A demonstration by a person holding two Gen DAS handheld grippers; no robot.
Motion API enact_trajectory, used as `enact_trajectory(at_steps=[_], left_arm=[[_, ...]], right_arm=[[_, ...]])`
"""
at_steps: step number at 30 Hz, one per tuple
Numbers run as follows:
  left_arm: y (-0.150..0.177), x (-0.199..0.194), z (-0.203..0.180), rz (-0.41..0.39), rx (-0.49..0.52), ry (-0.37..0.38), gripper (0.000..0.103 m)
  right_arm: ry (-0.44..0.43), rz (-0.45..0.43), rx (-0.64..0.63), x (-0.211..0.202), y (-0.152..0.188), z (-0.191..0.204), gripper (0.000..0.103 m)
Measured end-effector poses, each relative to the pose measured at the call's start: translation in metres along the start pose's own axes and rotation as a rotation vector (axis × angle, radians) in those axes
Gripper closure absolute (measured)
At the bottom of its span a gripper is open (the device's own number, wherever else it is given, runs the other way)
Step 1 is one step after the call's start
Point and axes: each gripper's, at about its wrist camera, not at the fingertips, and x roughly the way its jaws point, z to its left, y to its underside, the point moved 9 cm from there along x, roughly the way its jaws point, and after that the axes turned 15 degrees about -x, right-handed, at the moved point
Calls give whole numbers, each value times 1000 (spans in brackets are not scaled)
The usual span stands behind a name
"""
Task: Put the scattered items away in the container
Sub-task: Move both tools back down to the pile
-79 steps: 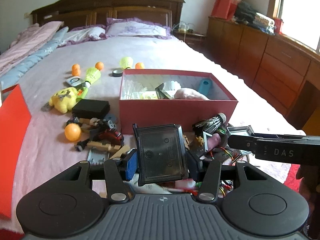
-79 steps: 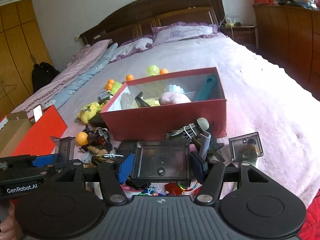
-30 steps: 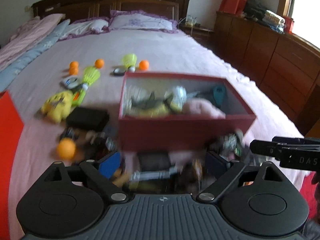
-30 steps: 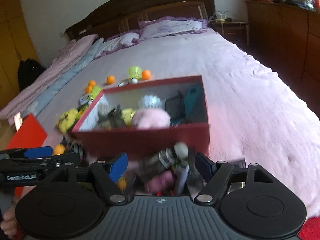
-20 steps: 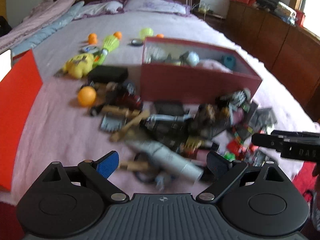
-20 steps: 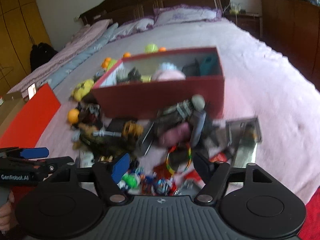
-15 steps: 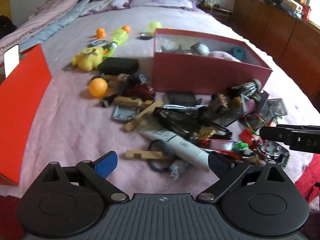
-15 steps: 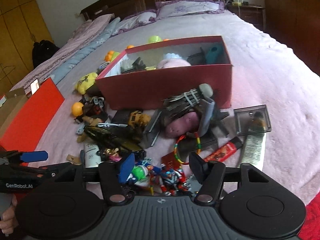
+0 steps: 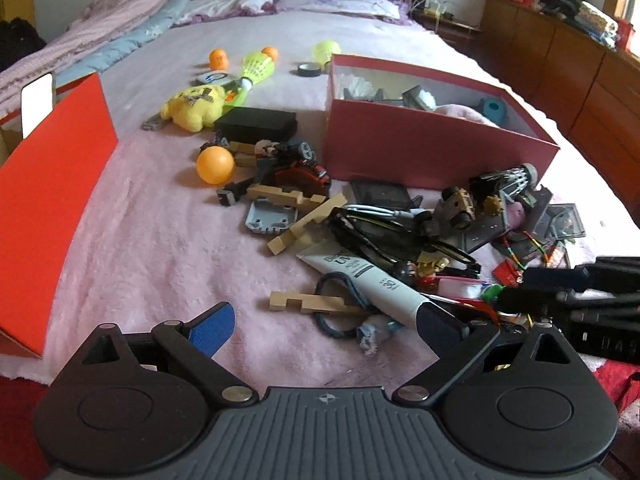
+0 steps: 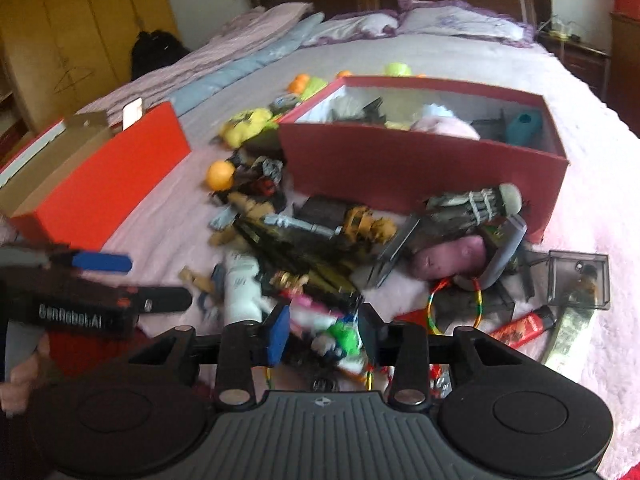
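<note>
A dark red box [image 9: 432, 156] [image 10: 400, 164] sits on the pink bed with several items inside. A pile of scattered toys lies in front of it. My left gripper [image 9: 324, 324] is open and empty, low over a wooden block [image 9: 308, 302] and a white tube [image 9: 368, 276]. My right gripper [image 10: 322, 330] is partly closed around a small green toy [image 10: 344, 334] at the pile's near edge; whether the pads touch it is unclear. An orange ball [image 9: 215, 165] and a yellow plush [image 9: 196, 106] lie left of the box.
An open bright red box [image 9: 44, 200] [image 10: 100, 176] stands at the left. Shuttlecocks [image 9: 258, 66] and more orange balls lie behind the plush. A clear case [image 10: 580, 280] and red tube [image 10: 524, 326] lie at the right. Wooden drawers [image 9: 580, 92] line the right wall.
Both grippers let go of the dark cases they held, pulled back from the box and dropped low over the near pile. The right jaws have narrowed around the green toy.
</note>
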Motion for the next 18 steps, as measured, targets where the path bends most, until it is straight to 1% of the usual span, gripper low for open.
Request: enact_trajectory(at_steps=[3, 6, 10, 13, 15, 18], left_arm=[[2, 4, -4, 9, 5, 6, 5], [5, 5, -7, 15, 16, 8, 5], [7, 7, -6, 18, 24, -1, 5], [6, 8, -6, 20, 18, 3, 5], [6, 8, -5, 21, 18, 1, 5], [7, 10, -5, 26, 21, -3, 5]], right_arm=[[-27, 17, -23, 1, 7, 7, 61], [-23, 34, -48, 7, 11, 12, 60], [-51, 57, -61, 12, 18, 19, 61], [-75, 68, -120, 12, 21, 29, 62], [-101, 72, -150, 10, 23, 35, 62], [-163, 82, -164, 8, 26, 44, 62]])
